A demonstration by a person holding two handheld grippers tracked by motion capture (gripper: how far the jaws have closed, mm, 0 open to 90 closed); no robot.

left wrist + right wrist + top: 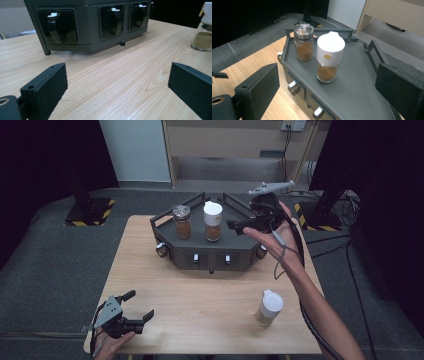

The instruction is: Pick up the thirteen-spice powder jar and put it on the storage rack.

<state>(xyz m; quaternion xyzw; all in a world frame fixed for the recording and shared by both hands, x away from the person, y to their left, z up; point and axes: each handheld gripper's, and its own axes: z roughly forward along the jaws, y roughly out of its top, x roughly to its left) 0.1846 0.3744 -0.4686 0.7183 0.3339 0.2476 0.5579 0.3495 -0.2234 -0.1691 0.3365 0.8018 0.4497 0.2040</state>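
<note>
High view, left to right, all placed against the dark rack (210,255) at the table's (200,305) far middle. Left gripper (141,305): well short of the rack, at the near left corner of the table, held low in a hand, jaws wide, nothing between them; left gripper view looks along the bare wood toward the rack's front hooks. Steel-lidded spice jar (181,221): upright on the rack's top, left of centre. White-capped spice jar (213,221): upright on the rack just right of it, close but apart. Right gripper (234,226): over the rack's right end, beside the white-capped jar, jaws wide and empty, clear of both jars. Third jar (269,308), white lid, pale contents: on the table well in front of the rack's right end.
</note>
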